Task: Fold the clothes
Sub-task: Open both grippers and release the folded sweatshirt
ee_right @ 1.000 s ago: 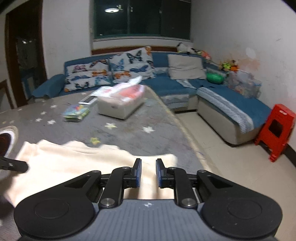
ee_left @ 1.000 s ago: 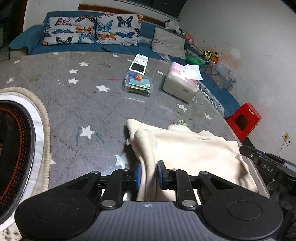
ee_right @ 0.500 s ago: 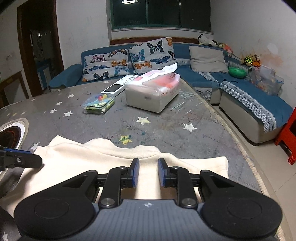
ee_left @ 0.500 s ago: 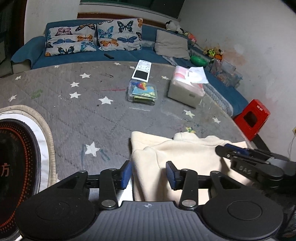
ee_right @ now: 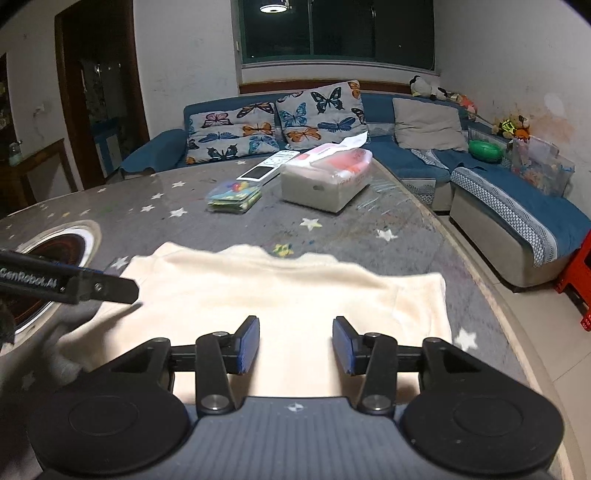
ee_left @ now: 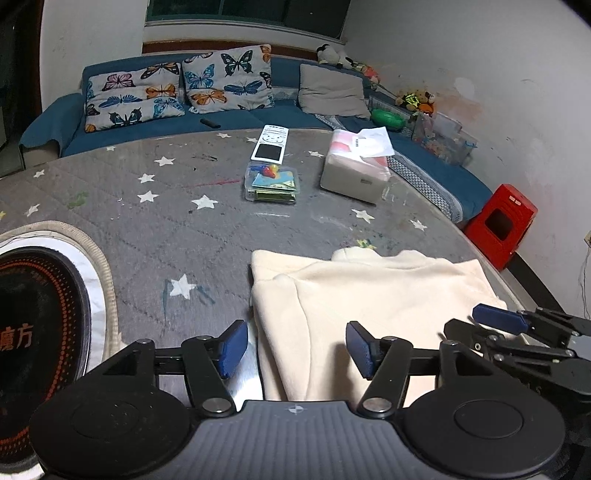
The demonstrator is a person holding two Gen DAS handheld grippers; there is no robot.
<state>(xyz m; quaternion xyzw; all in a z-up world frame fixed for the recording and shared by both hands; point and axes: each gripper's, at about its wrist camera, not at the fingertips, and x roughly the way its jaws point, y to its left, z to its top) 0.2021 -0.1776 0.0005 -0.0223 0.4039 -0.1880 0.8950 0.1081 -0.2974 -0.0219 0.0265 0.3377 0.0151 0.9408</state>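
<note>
The room is lit dimly by a ceiling lamp (ee_right: 274,6), seen reflected in the dark window (ee_right: 336,31). Strong fisheye bending and black corner vignetting are shown in both views. The cream garment (ee_right: 295,291) is overexposed and slightly blurred in the right wrist view; soft shadows are cast beneath the tools.

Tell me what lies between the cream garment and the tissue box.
Only bare grey star-print table cover between cream garment and tissue box; both wrist views show it.
</note>
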